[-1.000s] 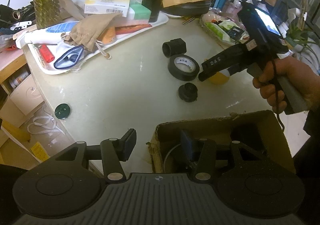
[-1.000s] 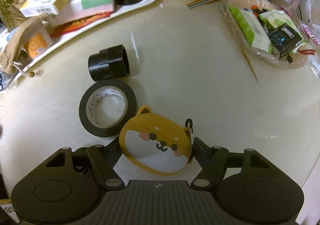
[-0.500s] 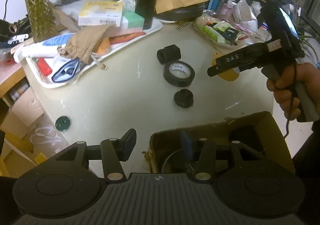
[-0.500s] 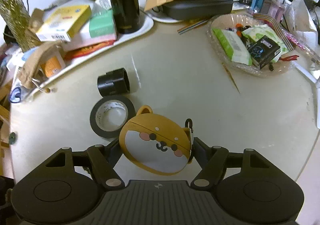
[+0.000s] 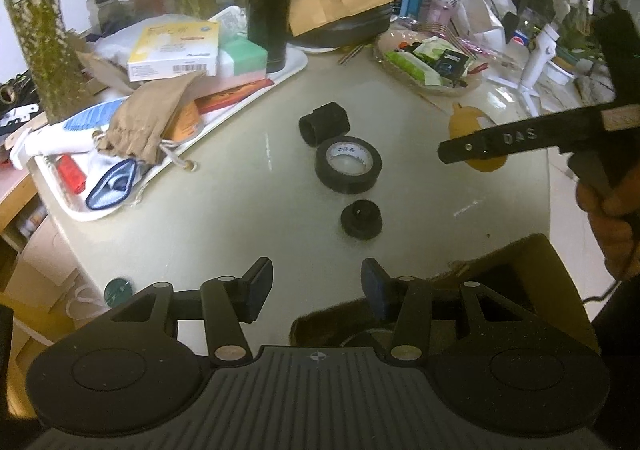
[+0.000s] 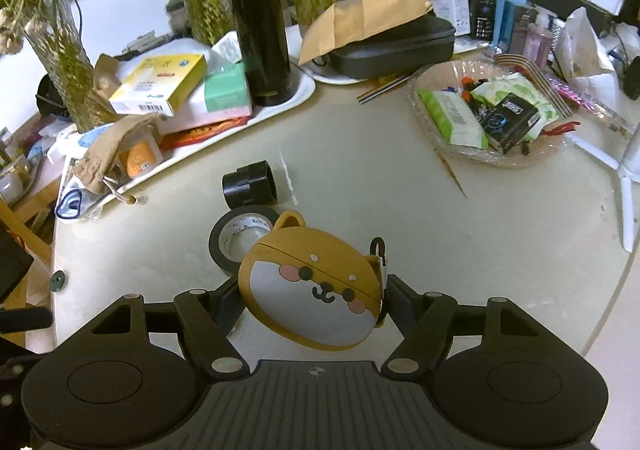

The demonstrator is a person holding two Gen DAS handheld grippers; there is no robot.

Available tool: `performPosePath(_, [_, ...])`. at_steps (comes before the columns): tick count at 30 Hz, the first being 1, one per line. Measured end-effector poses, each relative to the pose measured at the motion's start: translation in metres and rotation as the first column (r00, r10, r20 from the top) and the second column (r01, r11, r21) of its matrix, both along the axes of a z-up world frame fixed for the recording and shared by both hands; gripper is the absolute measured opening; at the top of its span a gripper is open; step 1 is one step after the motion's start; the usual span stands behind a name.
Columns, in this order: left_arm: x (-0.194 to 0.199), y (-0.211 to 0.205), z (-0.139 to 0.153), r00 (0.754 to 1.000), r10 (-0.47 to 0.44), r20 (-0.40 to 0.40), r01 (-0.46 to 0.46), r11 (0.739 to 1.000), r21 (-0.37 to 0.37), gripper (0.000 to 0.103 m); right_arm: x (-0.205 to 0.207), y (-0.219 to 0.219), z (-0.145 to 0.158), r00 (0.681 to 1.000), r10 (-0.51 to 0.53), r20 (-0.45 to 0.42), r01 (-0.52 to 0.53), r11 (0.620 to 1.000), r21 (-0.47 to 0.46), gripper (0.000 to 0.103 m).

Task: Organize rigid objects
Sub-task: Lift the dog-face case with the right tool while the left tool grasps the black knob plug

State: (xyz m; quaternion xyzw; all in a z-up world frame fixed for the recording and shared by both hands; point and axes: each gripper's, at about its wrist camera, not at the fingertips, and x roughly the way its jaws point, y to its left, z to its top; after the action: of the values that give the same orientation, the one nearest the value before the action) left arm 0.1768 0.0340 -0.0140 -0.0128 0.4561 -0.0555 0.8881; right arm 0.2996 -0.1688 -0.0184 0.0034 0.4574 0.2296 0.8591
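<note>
The right gripper (image 6: 314,302) is clamped on a dog-faced case (image 6: 312,290), carried above the table (image 6: 380,218) just in front of the tape roll (image 6: 240,242). The left gripper (image 5: 316,286) is parted and empty over the cardboard box (image 5: 516,274) at the table's near edge. Likely best: keep the case level, bring it fully over the box opening, lower, then let go.

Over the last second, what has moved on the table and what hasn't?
The right gripper, shut on the dog-face case, has lifted it off the table and away from the tape roll. The left gripper drifted slightly, jaws unchanged and empty, over the cardboard box. Tape roll, black cylinder and black knob stayed put.
</note>
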Motion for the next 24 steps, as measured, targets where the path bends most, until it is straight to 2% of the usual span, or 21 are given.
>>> performPosePath(15, [0.051, -0.033, -0.024, 0.995, -0.095, -0.038, 0.096, 0.995, 0.037, 0.048, -0.023, -0.031, 0.009, 0.999, -0.051, -0.005, 0.051, 0.995, 0.082, 0.075])
performPosePath(24, [0.078, -0.052, -0.048, 0.990, -0.103, -0.093, 0.112, 0.989, 0.097, 0.048, -0.023, -0.043, 0.011, 0.996, -0.084, 0.007, 0.083, 0.992, 0.090, 0.075])
